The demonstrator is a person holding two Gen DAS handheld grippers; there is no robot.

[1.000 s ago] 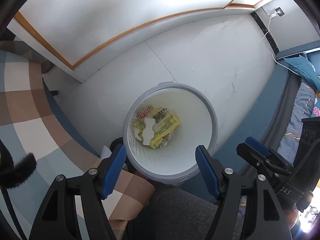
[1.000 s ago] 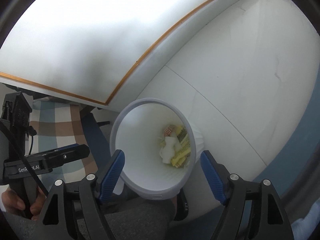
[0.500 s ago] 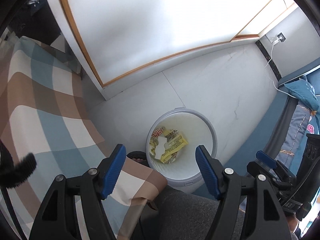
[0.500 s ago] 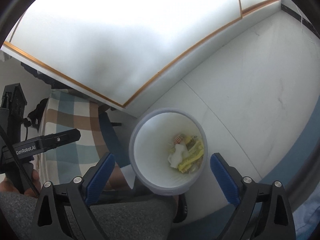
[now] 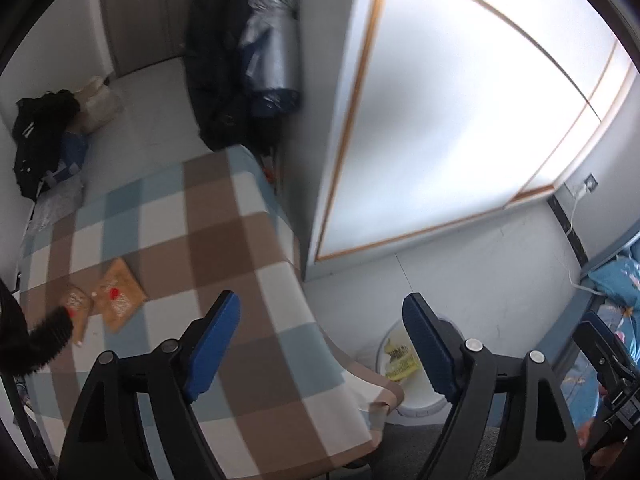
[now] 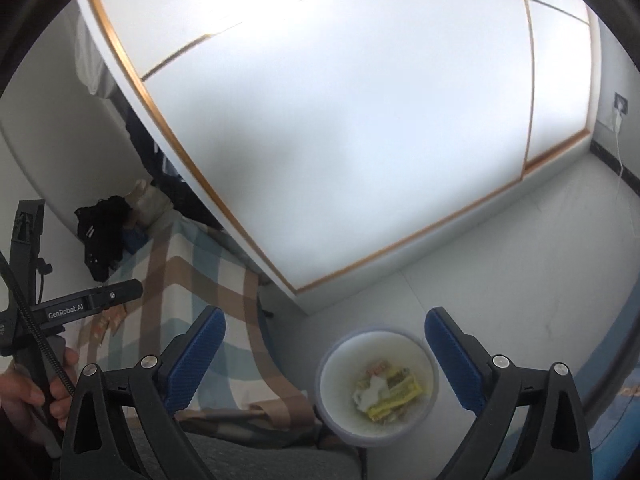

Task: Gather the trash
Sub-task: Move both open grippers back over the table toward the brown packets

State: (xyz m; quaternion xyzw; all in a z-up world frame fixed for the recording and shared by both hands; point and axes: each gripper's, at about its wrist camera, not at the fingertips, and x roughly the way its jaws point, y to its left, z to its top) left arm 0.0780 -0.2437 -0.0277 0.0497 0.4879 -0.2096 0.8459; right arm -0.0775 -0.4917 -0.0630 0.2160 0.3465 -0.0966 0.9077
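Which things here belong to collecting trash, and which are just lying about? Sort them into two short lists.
Belongs to the job:
- white bin on the floor
- yellow wrappers already in it
- brown packets on the checked tablecloth
- left gripper and right gripper, both open and empty

Just lying about:
- black bag
- hanging coats
- blue bedding

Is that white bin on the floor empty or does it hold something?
Not empty: the white bin holds yellow wrappers and white crumpled paper at its bottom.

The checked cloth (image 5: 208,240) hides the near side of the bin (image 5: 416,408); wrappers inside (image 6: 394,394) are too blurred to read.
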